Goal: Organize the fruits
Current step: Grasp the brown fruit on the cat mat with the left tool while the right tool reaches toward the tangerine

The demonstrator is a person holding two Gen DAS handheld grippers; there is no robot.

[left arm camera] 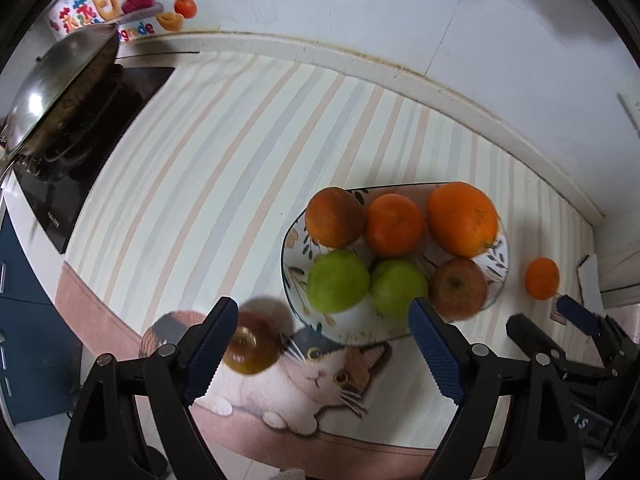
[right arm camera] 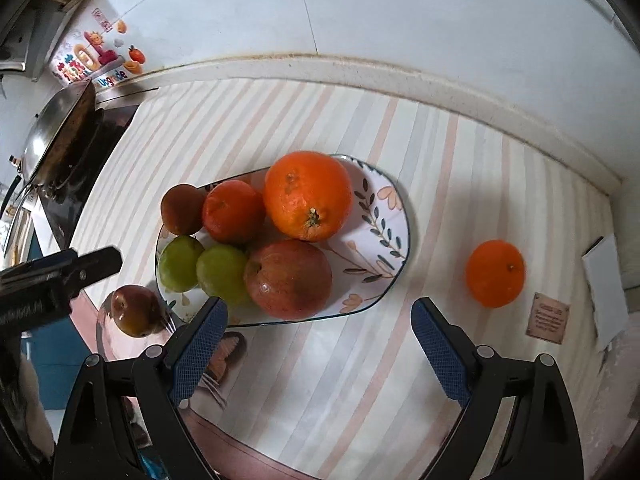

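Note:
A flower-patterned plate (left arm camera: 288,248) (right arm camera: 400,216) holds a large orange (left arm camera: 462,218), a smaller orange (left arm camera: 394,224), a brownish orange (left arm camera: 334,218), two green fruits (left arm camera: 338,280) and a red apple (left arm camera: 458,288) (right arm camera: 288,278). A small dark-red apple (left arm camera: 252,346) (right arm camera: 136,310) lies on the mat left of the plate, under my left finger and not gripped. A loose orange (left arm camera: 542,278) (right arm camera: 495,273) sits to the right of the plate. My left gripper (left arm camera: 324,306) hangs open above the plate's near edge. My right gripper (right arm camera: 320,304) is open too, empty, above the plate's front.
A steel wok (left arm camera: 60,88) stands on a black stove at the far left. The striped mat with a cat picture (left arm camera: 320,376) covers the counter up to a white wall ledge. A white card (right arm camera: 606,280) and a small label (right arm camera: 548,318) lie at the right.

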